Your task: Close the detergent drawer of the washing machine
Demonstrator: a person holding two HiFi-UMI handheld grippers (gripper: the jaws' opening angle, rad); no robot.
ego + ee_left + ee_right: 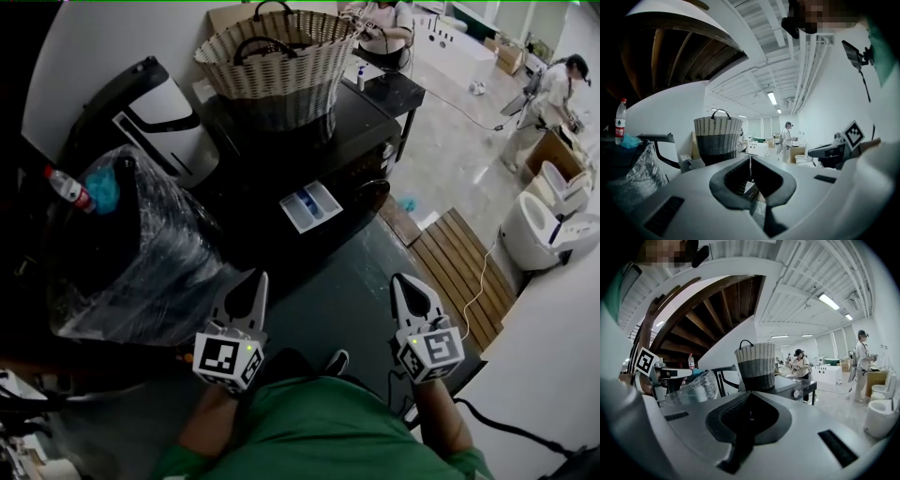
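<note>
Black washer (361,127) centre frame, basket (281,58) on top. Its drawer (310,206) sticks out of front, open. Low in frame: left gripper (255,279), right gripper (403,279), both jaws closed together, empty, well short of drawer. Pale glossy floor (450,159) upper right; wood decking (464,267), toilets (534,234) at right. Plastic-wrapped bundle (141,258) left, bottle (67,187) on top.

The left gripper (255,278) and right gripper (401,279) are white, tapering to points, with ribbed black pads (738,177). Each bears a cube (228,356) of black-and-white square markers. A black cable (511,429) trails from the right one. The person wears a green shirt (319,431) and a dark shoe (337,361).
</note>
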